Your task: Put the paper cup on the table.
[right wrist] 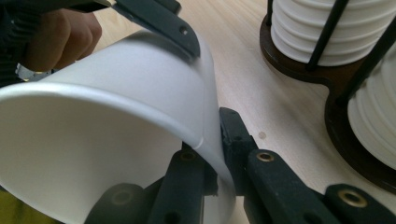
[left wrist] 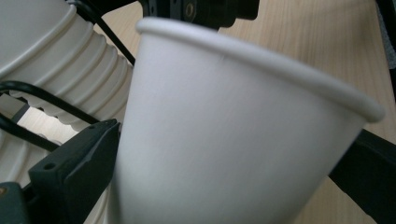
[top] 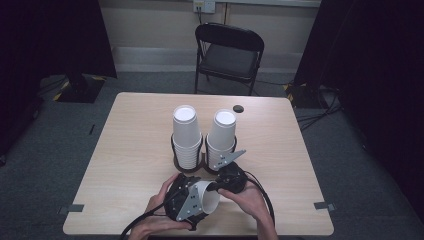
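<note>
**Both grippers on one cup**

Near the front edge of the table [top: 130,145], I've got a single white cup [top: 207,196] lying on its side between the two grippers, mouth pointing toward my right. Left gripper [top: 192,192] is clamped around the cup's body; in the left gripper view the cup [left wrist: 233,135] sits squeezed between the two black jaws, one on each side of the wall. Right gripper [top: 216,188] has pinched the rim: in the right gripper view one jaw is inside the cup [right wrist: 116,121] and the other outside, closed tight on the wall right at the lip. So both are gripping the same cup, and it looks to be held just above the tabletop, though I can't tell for sure whether it touches.

Just behind the grippers stands a dark wire holder [top: 202,161] with two stacks of white cups, upside down, left stack [top: 186,135] and right stack [top: 221,137] side by side. My right gripper is pretty close to the right stack's base.

Farther back there's a small dark round spot [top: 238,108] on the table, and a black folding chair [top: 229,52] behind it.
</note>
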The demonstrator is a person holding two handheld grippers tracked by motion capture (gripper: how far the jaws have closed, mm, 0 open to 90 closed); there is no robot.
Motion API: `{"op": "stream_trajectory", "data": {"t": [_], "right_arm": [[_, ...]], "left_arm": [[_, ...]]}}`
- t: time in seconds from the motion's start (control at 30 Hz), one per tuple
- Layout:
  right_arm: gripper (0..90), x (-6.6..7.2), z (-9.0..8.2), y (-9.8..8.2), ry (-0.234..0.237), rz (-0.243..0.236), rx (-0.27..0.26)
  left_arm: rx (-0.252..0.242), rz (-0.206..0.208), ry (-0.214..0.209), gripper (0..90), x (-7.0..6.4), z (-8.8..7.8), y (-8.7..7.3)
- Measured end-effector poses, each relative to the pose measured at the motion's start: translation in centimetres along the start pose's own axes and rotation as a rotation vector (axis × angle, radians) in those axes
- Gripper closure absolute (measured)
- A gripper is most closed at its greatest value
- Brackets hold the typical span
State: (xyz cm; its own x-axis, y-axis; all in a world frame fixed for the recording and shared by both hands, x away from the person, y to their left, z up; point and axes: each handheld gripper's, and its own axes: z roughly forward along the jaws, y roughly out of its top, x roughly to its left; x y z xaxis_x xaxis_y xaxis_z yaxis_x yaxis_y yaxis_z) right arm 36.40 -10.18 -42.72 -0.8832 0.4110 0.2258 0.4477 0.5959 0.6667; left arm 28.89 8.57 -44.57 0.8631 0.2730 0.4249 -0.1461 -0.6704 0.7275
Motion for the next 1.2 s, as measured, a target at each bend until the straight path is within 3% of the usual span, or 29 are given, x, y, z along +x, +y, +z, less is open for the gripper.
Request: {"op": "stream_trajectory", "data": {"t": [0.13,0.2,0.33,0.5,0.67,0.8,1.0,1.2], "right_arm": [[88.0,0.1,0.2,0.1,-0.004,0.002,-0.001],[87.9,0.0,0.5,0.1,0.003,0.0,0.014],[88.1,-0.2,0.3,0.0,0.004,0.017,-0.007],[87.4,-0.4,0.4,0.0,0.023,0.04,-0.004],[87.8,-0.7,0.4,0.1,0.053,0.059,-0.008],[88.1,-0.8,0.6,0.1,0.049,0.07,0.009],[87.2,-0.8,0.7,0.1,0.065,0.084,-0.01],[84.1,-0.7,0.7,-0.1,0.035,0.107,-0.03]], "left_arm": [[-0.057,-0.016,-0.011,4.9,-0.1,0.2,0.4],[-0.04,-0.009,-0.013,4.9,-0.1,0.2,0.5],[-0.065,-0.04,-0.023,6.9,0.1,0.3,0.2],[-0.051,-0.006,-0.011,6.1,-0.1,0.9,0.6],[-0.049,-0.016,-0.004,7.4,0.0,1.2,0.6],[-0.061,-0.024,-0.012,7.4,0.2,1.3,0.4],[-0.065,-0.066,-0.008,9.1,0.3,1.2,0.3],[-0.072,-0.12,0.033,10.3,0.5,1.1,0.1]]}}
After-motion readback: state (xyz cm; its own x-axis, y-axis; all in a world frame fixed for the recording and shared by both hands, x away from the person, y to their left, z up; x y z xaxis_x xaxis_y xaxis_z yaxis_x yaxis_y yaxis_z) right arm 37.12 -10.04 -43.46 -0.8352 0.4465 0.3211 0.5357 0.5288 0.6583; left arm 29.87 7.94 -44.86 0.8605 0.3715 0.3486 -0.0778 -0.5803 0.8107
